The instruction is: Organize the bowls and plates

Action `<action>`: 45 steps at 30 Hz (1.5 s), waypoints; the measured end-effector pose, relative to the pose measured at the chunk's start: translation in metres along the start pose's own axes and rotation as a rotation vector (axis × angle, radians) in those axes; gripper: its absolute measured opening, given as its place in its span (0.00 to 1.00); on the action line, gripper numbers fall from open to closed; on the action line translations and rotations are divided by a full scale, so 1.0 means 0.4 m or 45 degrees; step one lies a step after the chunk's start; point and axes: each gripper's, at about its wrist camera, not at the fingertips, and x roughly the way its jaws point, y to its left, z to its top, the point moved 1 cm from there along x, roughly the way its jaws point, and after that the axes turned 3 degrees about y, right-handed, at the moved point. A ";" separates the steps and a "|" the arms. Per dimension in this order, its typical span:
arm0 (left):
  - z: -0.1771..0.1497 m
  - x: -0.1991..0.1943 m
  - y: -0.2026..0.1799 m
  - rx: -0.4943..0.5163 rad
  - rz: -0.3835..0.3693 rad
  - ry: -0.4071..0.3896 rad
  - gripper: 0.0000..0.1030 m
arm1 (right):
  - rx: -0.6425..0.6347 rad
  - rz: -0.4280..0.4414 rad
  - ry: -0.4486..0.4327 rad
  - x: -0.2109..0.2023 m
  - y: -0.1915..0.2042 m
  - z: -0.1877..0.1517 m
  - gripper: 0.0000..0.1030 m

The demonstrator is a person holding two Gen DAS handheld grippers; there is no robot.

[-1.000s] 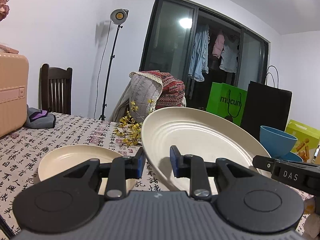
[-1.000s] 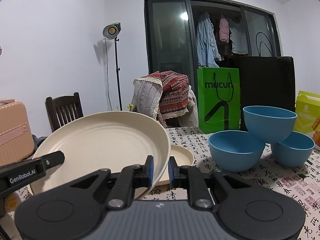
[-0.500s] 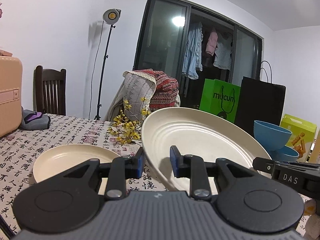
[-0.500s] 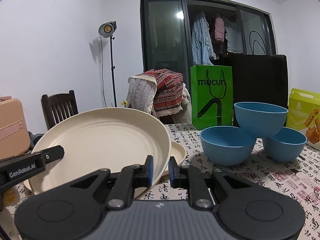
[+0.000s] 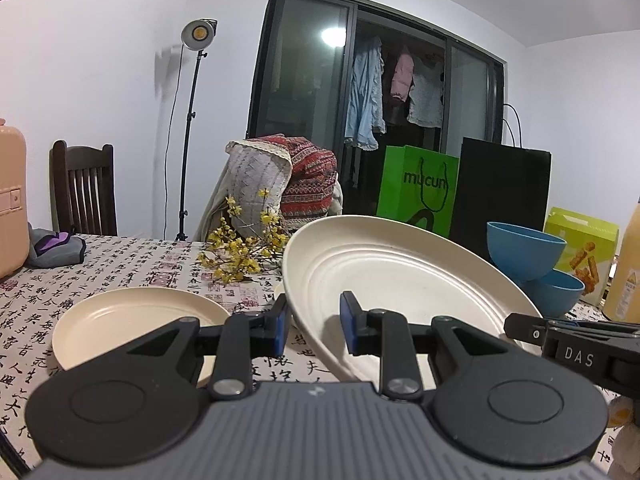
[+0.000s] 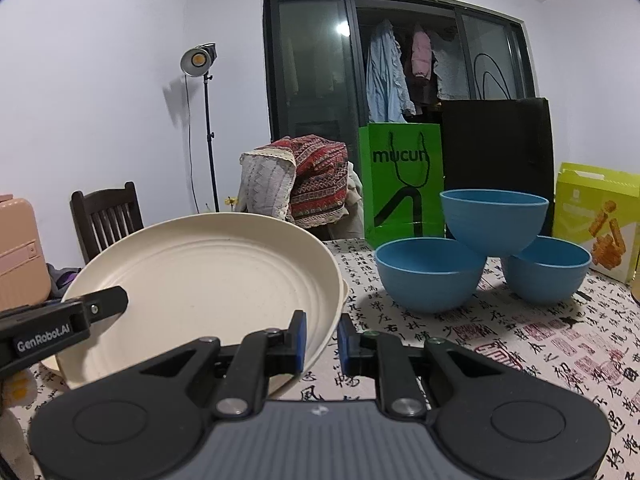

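Large cream plate point(image 5: 404, 280) – tilted, beside the blue bowls point(image 6: 472, 264) | left gripper point(image 5: 313, 322) fingers clamp its rim | right gripper point(image 6: 321, 340) fingers clamp opposite rim

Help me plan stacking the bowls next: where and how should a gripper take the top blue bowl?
Probably take the top blue bowl by its near rim, from above, one finger inside, one outside. It sits upright, mouth up, perched on two lower bowls; its rounded wall looks too wide to pinch across.
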 end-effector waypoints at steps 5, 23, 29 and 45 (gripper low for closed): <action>-0.003 0.001 -0.016 0.006 0.000 0.035 0.25 | 0.021 -0.003 0.021 -0.002 -0.022 -0.014 0.15; -0.005 -0.037 -0.065 0.018 0.034 0.045 0.25 | 0.059 0.019 0.027 -0.034 -0.055 -0.020 0.15; -0.003 -0.053 -0.076 0.022 0.037 0.034 0.25 | 0.059 0.022 0.016 -0.055 -0.063 -0.016 0.15; -0.010 -0.085 -0.098 0.026 0.027 0.030 0.26 | 0.072 0.027 0.009 -0.109 -0.087 -0.025 0.15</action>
